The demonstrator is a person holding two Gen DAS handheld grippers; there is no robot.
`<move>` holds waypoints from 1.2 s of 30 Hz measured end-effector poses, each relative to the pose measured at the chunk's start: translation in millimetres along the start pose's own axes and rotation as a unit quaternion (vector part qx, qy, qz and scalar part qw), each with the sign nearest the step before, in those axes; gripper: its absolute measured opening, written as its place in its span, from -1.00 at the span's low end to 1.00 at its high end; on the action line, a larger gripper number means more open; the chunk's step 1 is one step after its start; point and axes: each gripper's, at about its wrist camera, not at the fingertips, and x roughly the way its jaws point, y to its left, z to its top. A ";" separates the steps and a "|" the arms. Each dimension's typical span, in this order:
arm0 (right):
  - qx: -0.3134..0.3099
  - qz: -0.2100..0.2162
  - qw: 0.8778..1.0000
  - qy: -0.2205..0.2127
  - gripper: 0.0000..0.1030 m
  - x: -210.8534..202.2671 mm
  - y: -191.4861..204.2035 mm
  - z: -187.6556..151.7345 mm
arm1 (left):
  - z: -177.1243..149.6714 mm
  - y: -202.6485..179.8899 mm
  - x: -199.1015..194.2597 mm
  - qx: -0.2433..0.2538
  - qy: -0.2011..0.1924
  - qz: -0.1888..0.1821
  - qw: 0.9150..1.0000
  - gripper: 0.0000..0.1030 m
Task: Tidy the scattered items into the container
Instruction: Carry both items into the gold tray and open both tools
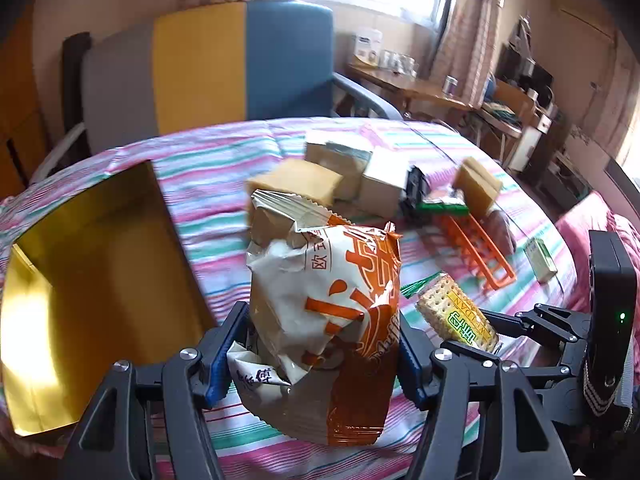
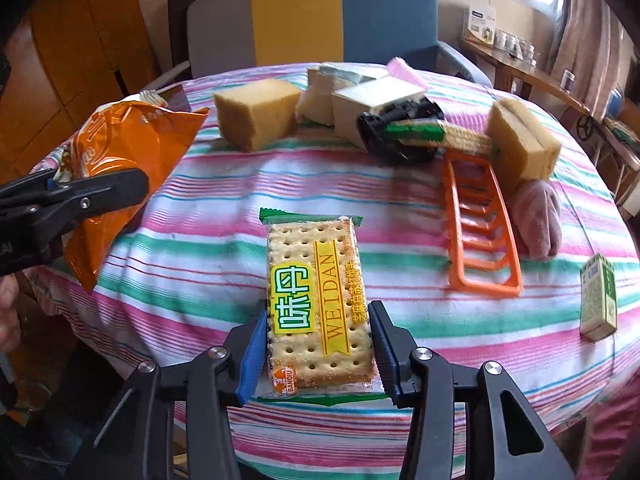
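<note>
Presently, stock by place.

Box: gold-lined, open, at the left edge of the surface; the part of its inside that shows holds nothing. Judged: the tidying is barely begun.

Snack bag: orange and white, crumpled, clamped between the pads of the left claw, jaws partly closed on its lower half. It hangs clear of the striped cloth, just right of the box. Likely first item to go in.

Cracker pack: green-edged, yellow label, at the near middle. The right claw is closed on its near end, a pad on each long side; whether it rests on the cloth or is lifted cannot be told.

Left out, far side: two sponge blocks, pale cartons, a black object with a second green pack across it.

Left out, right side: orange rack, pink cloth, small green carton near the edge.

Judged remainder: two items in hand, everything else not yet collected.
</note>
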 end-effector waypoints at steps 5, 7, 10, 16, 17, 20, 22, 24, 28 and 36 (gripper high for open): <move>-0.028 0.036 0.999 -0.016 -0.06 -4.5 33.1 27.9 | -1.6 51.8 -21.2 -0.055 -0.010 0.050 0.997 0.30; -0.047 0.052 0.997 -0.022 -0.06 -3.4 53.3 42.7 | -4.6 76.1 -27.6 -0.079 -0.010 0.074 0.994 0.30; -0.078 0.075 0.993 -0.035 -0.06 -4.1 89.6 62.8 | -11.0 111.2 -36.4 -0.109 -0.014 0.107 0.988 0.30; -0.124 0.120 0.983 -0.056 -0.06 0.6 155.1 106.3 | -19.5 170.8 -39.2 -0.144 -0.002 0.160 0.977 0.30; -0.132 0.123 0.982 -0.056 -0.06 3.9 165.6 112.2 | -20.8 178.8 -37.5 -0.148 0.001 0.165 0.975 0.31; -0.151 0.132 0.978 -0.049 -0.06 18.2 195.4 127.4 | -23.9 199.2 -30.9 -0.158 0.010 0.176 0.972 0.31; -0.161 0.132 0.977 -0.041 -0.06 30.5 212.6 134.5 | -26.7 210.1 -24.9 -0.161 0.018 0.181 0.970 0.31; -0.169 0.129 0.977 -0.030 -0.06 46.1 224.9 141.4 | -27.7 217.3 -19.8 -0.162 0.023 0.183 0.969 0.31; -0.170 0.124 0.978 -0.010 -0.06 72.1 242.6 152.0 | -28.2 228.4 -11.9 -0.167 0.030 0.188 0.968 0.31; -0.165 0.120 0.979 0.017 -0.03 98.4 253.9 162.7 | -28.9 240.6 -4.3 -0.182 0.038 0.191 0.964 0.41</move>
